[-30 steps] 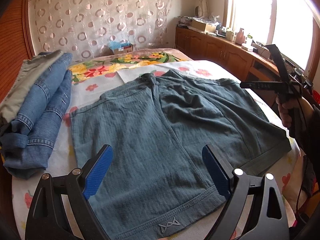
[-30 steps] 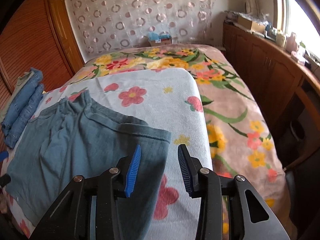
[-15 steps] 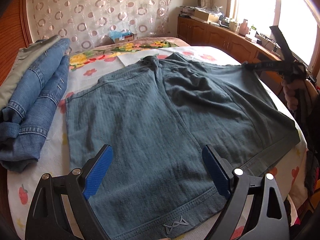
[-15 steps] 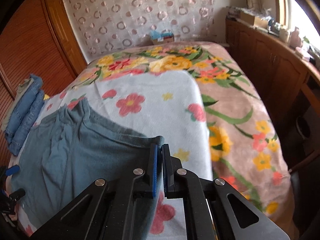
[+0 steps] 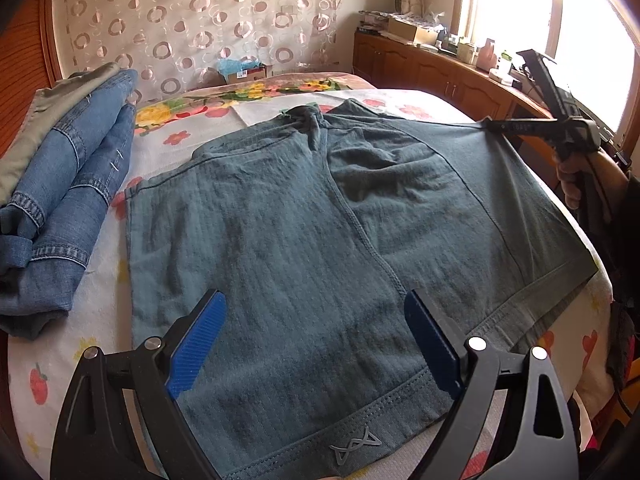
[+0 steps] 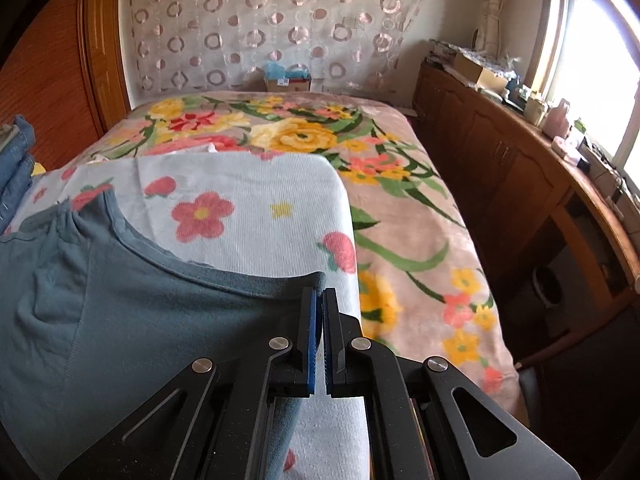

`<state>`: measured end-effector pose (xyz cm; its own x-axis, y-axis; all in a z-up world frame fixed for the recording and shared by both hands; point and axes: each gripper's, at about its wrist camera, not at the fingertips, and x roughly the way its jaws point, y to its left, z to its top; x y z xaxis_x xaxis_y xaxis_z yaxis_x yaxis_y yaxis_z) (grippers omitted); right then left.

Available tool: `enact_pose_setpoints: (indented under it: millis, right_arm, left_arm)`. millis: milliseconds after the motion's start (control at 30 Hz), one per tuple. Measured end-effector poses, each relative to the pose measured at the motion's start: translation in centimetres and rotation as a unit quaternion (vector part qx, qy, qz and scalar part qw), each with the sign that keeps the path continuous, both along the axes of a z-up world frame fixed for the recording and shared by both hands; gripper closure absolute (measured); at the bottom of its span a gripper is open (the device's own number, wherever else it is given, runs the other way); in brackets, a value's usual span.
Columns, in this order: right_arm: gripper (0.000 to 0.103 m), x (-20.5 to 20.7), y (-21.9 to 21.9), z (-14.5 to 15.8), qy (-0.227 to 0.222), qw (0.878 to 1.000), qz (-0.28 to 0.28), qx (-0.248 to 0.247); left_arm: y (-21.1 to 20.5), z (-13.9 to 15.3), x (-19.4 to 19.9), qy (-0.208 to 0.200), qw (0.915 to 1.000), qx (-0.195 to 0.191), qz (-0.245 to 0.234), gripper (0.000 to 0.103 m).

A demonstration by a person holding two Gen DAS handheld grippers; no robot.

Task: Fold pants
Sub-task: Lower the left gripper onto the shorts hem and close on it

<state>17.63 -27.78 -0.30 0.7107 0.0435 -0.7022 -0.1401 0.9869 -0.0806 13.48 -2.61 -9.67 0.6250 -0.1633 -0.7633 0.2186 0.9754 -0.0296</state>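
Teal shorts lie spread flat on the bed, and their near band with a small logo passes under my left gripper. That gripper hovers open with its blue pads wide apart and nothing pinched. My right gripper is shut on the far right corner of the shorts, where the cloth is drawn into its pads. In the left wrist view the right gripper holds that corner slightly raised at the bed's right edge, a hand behind it.
Folded jeans are stacked on the bed's left side. A flowered towel lies under the shorts over a floral blanket. Wooden cabinets with clutter line the right wall under the window. A small box stands at the bed's head.
The right gripper's jaws went from open to shut on the shorts' corner, and the corner lifted and pulled taut. The left gripper stayed open over the near band.
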Motion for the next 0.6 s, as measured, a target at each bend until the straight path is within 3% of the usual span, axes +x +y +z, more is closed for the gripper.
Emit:
enact_pose_setpoints:
  millis: [133,267,333,433,600]
  right_arm:
    - [0.1,-0.6,-0.4,-0.4,0.014,1.0,0.0,0.014]
    - [0.079,-0.6,-0.5,1.9,0.009,1.0,-0.002,0.016]
    - [0.075,-0.9,-0.1,2.4,-0.003,1.0,0.009,0.024]
    - [0.058,-3.6,0.0,2.9,-0.016,0.998,0.03,0.047]
    - [0.053,-9.3,0.9,2.6,-0.031,0.995,0.067,0.064]
  left_arm:
    - [0.1,-0.2,-0.1,0.003,1.0,-0.001,0.001,0.012]
    - [0.0,-0.4,0.0,0.008,1.0,0.003,0.001,0.012]
    - [-0.2,-0.6,0.0,0.011,0.9999,0.005,0.0,0.012]
    - [-0.5,-0.9,0.0,0.019,0.9998,0.01,0.0,0.012]
    - [-0.7,-0.9,-0.1,0.017,0.9997,0.019,0.001,0.012]
